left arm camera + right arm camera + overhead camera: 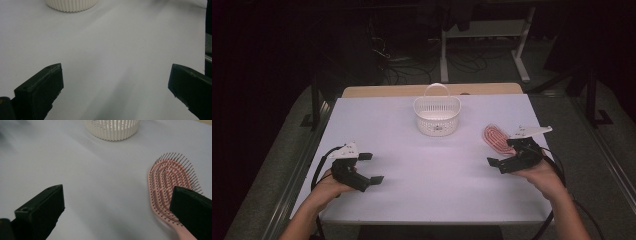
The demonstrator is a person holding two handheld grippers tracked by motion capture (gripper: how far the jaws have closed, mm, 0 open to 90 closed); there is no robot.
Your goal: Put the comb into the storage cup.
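Pink hairbrush (496,138) lies bristles up at right of the high view, on the white table (432,175), just beside the right gripper (501,156). Right gripper jaws wide apart, empty. Left gripper (371,168) at lower left, jaws wide apart, empty. White slotted basket (437,115) at upper centre, well apart from both.
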